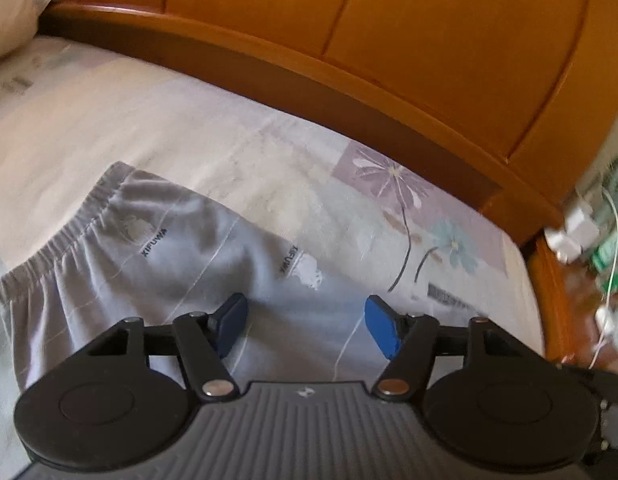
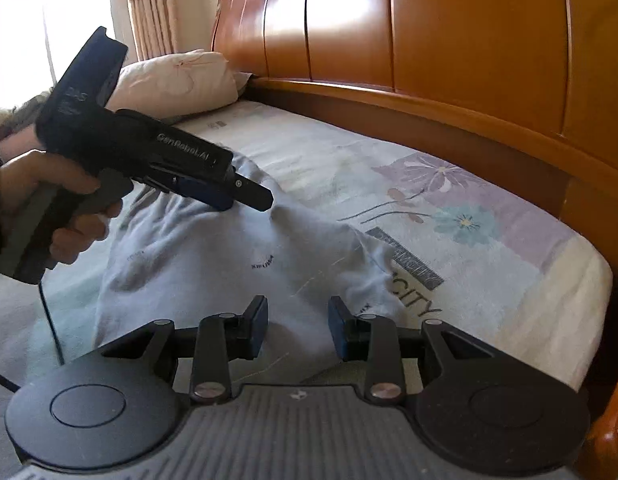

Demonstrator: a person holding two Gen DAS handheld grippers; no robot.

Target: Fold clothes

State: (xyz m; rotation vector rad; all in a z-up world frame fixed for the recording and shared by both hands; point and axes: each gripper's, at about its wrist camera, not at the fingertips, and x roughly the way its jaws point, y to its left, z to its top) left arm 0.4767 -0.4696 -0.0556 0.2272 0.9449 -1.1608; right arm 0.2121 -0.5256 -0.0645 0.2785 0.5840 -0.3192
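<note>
- Left claw: jaws wide apart, empty, above pale grey printed elastic-waist shorts.
- Right claw: partly open, empty.
- Shorts rumpled on floral-sheeted bed.

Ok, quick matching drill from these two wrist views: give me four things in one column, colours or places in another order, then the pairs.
Things:
1. grey shorts
2. headboard
3. pillow
4. left gripper

Places or colours:
A. glossy orange-brown wood
B. cream, beside the window end of the bed
C. spread on the flowered sheet
D. open above the fabric, blue-padded fingers

Pairs: 1-C, 2-A, 3-B, 4-D
</note>
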